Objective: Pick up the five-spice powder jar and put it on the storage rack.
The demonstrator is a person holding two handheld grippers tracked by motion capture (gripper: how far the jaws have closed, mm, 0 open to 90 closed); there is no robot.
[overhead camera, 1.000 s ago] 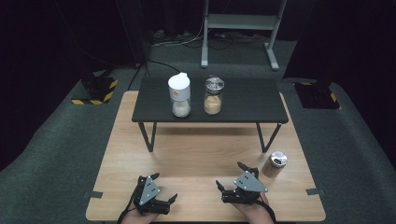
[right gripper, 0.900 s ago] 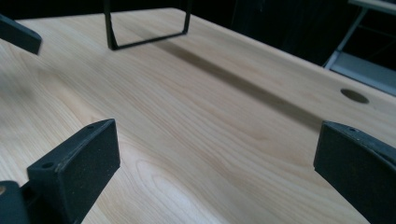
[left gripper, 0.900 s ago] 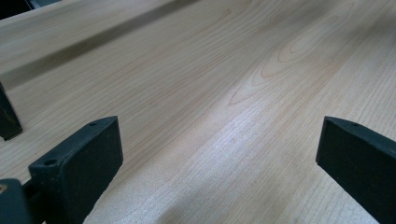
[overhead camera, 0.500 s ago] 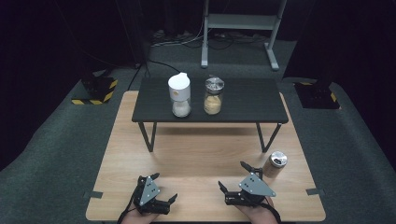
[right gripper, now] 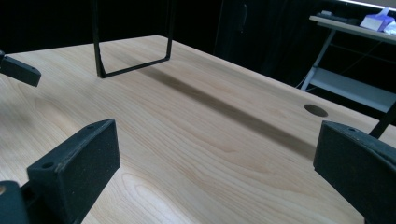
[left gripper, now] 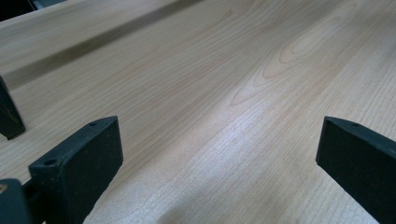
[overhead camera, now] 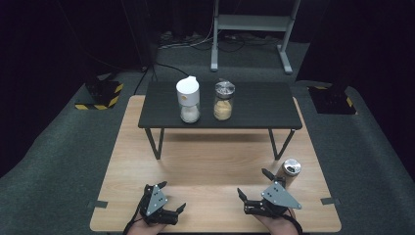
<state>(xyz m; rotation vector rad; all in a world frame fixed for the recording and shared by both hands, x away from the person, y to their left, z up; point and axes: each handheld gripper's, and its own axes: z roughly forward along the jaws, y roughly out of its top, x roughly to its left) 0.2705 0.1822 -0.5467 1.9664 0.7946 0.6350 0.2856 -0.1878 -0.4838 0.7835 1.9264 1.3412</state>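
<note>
Left gripper (overhead camera: 172,197): being held low over the pale wooden table (overhead camera: 215,161), jaws spread apart, nothing between them.
Right gripper (overhead camera: 254,183): being held jaws apart, empty, just beside the small round silver tin (overhead camera: 290,169).
Silver tin: being left standing near the table's right edge.

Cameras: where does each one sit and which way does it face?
High view: above the near edge, looking forward and down on the wooden table; forearms, left hand-held gripper, right hand-held gripper.
Left gripper view: on that gripper, low along the tabletop; own jaws apart.
Right gripper view: likewise, toward the shelf leg.
Shared: the tabletop.
</note>
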